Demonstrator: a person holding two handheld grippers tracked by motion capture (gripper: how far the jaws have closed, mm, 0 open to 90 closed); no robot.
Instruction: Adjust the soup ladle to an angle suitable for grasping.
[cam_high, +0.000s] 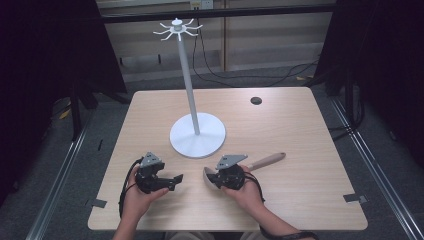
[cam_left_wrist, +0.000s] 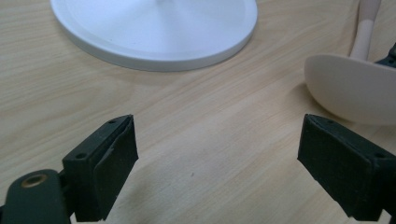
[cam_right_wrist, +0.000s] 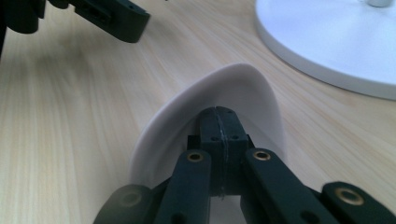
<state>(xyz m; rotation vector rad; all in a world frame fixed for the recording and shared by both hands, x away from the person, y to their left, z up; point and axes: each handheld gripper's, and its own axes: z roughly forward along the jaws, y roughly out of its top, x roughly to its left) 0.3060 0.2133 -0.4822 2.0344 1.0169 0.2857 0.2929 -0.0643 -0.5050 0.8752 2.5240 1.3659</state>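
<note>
The right gripper (cam_right_wrist: 218, 126) has its two black jaws pressed flat together, pad against pad, with their tips lying inside the bowl of the pale spoon (cam_right_wrist: 224, 93); whether a thin edge of the bowl is pinched between them cannot be told, since the pads meet along one seam with nothing visible in it. The spoon's bowl is the one container here, and it holds nothing besides those closed tips; its rim curves up around and ahead of them. In the high view the spoon (cam_high: 267, 161) lies on the wooden table (cam_high: 300, 200), its bowl under the right gripper (cam_high: 214, 178) and its handle running away behind the gripper's body toward the table's right side. The left gripper (cam_left_wrist: 217, 154) stands wide open, its jaws well apart with bare table between them and nothing held; the spoon's bowl (cam_left_wrist: 350, 88) sits just beyond its right-hand jaw, near but not touching. Farther off, past both sets of fingers, the round white base (cam_high: 197, 136) of a tall stand rests on the table, its pole rising to a ring of small hooks (cam_high: 177, 27) with nothing on them.
</note>
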